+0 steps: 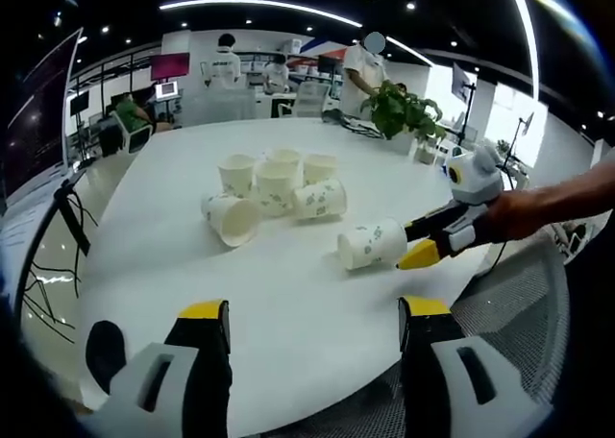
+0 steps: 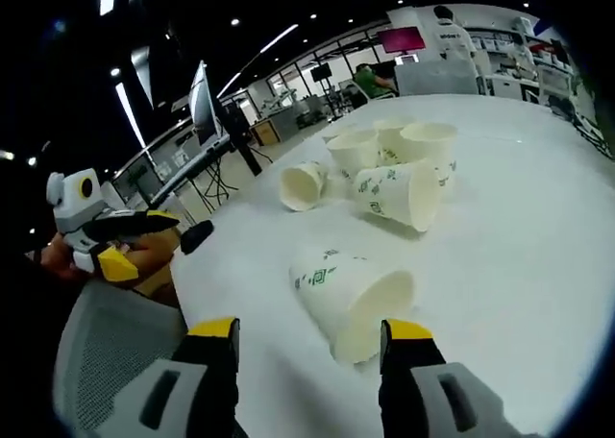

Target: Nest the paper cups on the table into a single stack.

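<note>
White paper cup (image 2: 351,299), light and easily crushed, lies tipped on the surface (image 2: 519,227) between the right gripper's (image 2: 309,337) open jaws, best pinched gently at its wall; left gripper (image 1: 312,318) open, empty.

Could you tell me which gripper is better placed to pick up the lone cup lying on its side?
Right. The right gripper has open jaws flanking the lone cup, while the left gripper hangs open at the table edge, far away.
</note>
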A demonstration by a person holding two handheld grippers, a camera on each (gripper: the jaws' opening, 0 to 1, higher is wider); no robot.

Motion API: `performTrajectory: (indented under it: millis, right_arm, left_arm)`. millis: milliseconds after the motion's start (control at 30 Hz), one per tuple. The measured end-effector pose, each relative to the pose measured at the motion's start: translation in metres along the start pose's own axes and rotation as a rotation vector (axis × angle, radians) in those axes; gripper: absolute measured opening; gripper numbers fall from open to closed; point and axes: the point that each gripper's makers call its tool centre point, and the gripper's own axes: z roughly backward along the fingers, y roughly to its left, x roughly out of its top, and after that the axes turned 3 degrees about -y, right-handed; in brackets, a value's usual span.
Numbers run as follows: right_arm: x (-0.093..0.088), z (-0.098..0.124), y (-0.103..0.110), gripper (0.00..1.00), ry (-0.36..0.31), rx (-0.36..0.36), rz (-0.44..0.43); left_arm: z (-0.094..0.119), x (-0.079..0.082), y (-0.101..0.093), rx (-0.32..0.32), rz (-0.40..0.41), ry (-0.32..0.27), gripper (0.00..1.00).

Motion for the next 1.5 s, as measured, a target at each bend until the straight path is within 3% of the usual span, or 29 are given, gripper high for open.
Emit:
performTrajectory:
  millis: [233,433,667,900,1067,1300,1500]
  right_arm:
    - [-0.006,-0.011,0.006,0.57,0.042,0.025,0.044]
    - [-0.001,-0.024,0.004,0.53,0.010,0.005,0.002]
    - [0.009,-0.039,0.006,0.47,-0.006,0.013,0.018]
    - [0.008,-0.050,0.006,0.24,-0.003,0.027,0.034]
    - [0.010,-0.050,0.007,0.00,-0.001,0.021,0.031]
    - [0.018,-0.047,0.013,0.00,0.015,0.029,0.097]
    - [0.025,-0.033,0.012,0.00,0.035,-0.003,0.103]
  left_arm:
    - [0.000,-0.003,-0.001,-0.005,-0.002,0.010,0.70]
    - [-0.001,-0.005,0.002,-0.001,-0.001,0.015,0.70]
    - [0.001,-0.003,0.005,0.003,0.000,0.014,0.69]
    - [0.004,-0.004,0.008,0.009,0.006,0.012,0.69]
    - [0.003,-0.006,0.011,0.012,0.012,0.008,0.68]
    - [0.003,-0.007,0.007,0.005,0.015,0.005,0.67]
    - [-0.003,-0.004,0.006,0.000,0.028,-0.001,0.68]
